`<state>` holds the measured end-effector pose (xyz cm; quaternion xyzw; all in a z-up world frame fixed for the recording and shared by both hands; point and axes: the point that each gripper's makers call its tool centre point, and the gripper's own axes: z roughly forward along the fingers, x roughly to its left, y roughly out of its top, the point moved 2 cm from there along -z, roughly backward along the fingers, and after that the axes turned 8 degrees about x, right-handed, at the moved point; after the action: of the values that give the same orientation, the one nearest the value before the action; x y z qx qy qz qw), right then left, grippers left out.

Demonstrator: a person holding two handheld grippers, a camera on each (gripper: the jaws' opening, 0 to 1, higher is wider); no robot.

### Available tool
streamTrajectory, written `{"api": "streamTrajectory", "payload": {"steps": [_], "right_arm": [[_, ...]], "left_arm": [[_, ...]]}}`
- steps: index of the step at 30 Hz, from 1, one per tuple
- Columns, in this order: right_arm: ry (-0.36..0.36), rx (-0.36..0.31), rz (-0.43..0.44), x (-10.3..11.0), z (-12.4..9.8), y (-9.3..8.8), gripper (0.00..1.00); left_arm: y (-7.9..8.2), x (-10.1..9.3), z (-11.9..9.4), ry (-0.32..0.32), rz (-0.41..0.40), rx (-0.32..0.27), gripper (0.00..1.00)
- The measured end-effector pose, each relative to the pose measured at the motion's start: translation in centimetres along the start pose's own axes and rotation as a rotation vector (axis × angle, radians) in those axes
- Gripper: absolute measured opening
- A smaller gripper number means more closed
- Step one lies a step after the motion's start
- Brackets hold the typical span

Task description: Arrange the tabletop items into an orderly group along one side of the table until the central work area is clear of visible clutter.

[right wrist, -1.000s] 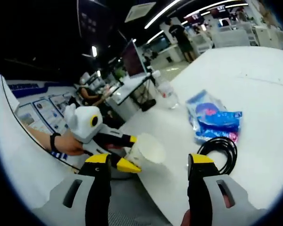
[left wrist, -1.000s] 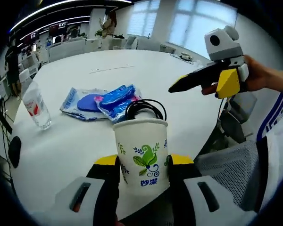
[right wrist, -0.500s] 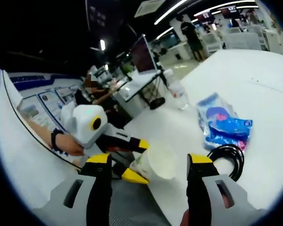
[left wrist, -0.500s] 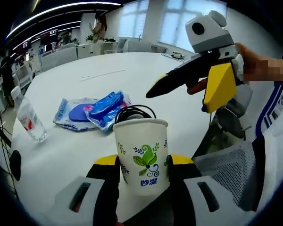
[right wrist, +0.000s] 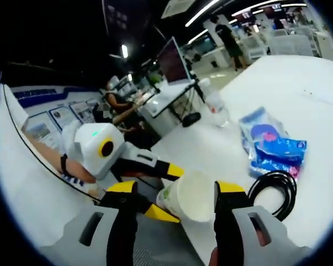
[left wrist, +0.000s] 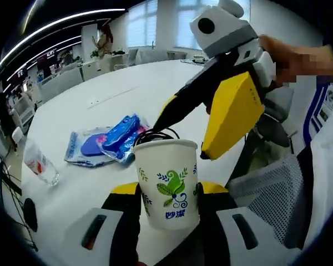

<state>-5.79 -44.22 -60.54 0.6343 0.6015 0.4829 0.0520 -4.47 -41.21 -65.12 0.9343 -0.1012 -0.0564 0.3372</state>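
Observation:
A white paper cup with a green leaf print stands upright, and my left gripper is shut on its lower half. My right gripper comes in from the upper right, open, with one jaw on each side of the cup's rim. In the right gripper view the cup's mouth lies between my right gripper's jaws, close to the right one, with the left gripper holding it from the left. Behind the cup lie a black cable coil, blue packets and a clear water bottle.
The cup is at the near edge of the round white table. A grey mesh chair stands just off that edge. Desks with a monitor and seated people are beyond the table's far side.
My right gripper has moved in toward the cup and now has its jaws on either side of the rim. The left gripper still holds the cup.

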Motion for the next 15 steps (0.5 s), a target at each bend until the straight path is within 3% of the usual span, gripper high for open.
{"api": "streamTrajectory", "payload": {"steps": [6,15], "right_arm": [[0.027,0.021,0.002,0.42,0.56,-0.27,0.48],[0.047,0.025,-0.009,0.74,1.09,-0.53,0.22]], "left_arm": [[0.70,-0.12,-0.23,0.011,0.074,0.000,0.40],[1.08,-0.63,-0.08,-0.001,0.149,0.003,0.40]]}}
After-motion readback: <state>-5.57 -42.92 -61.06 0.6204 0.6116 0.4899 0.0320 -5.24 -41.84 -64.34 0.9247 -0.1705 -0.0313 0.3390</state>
